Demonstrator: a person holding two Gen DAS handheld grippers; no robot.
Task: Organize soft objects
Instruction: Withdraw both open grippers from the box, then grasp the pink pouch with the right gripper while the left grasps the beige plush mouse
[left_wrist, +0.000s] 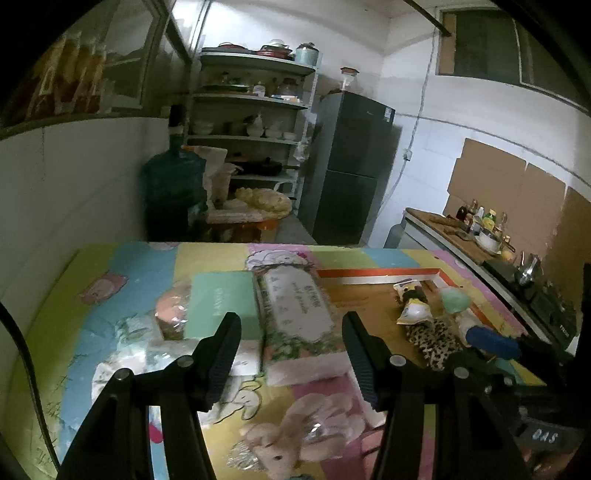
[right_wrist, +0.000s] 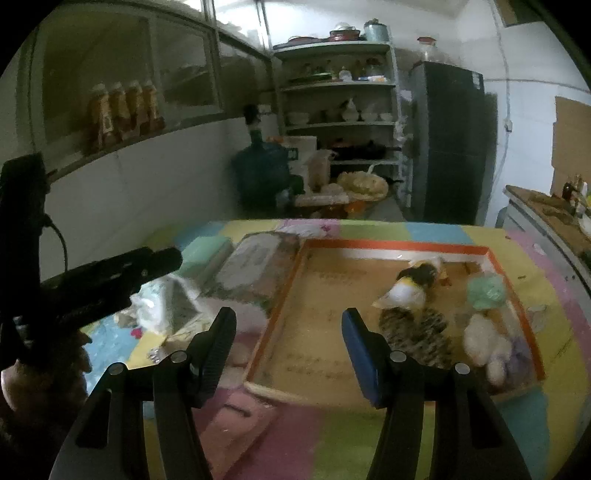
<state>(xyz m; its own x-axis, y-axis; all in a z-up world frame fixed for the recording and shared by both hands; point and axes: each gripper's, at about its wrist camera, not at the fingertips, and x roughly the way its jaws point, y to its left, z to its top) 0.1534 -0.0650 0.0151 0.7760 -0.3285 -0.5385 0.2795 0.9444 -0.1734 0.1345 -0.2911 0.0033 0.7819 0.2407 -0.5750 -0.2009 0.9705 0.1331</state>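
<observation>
In the orange-rimmed tray (right_wrist: 391, 245) — leopard-print plush (right_wrist: 417, 332), green bundle (right_wrist: 485, 291), white plush (right_wrist: 484, 341) — both grippers' jaws spread, empty.

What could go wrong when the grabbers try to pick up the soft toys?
Both the left gripper and right gripper are open and hold nothing. The pink plush bunny lies very near the table's front edge, so a clumsy nudge might push it off. The cardboard tray already looks crowded on its right, near the leopard-print plush.
</observation>
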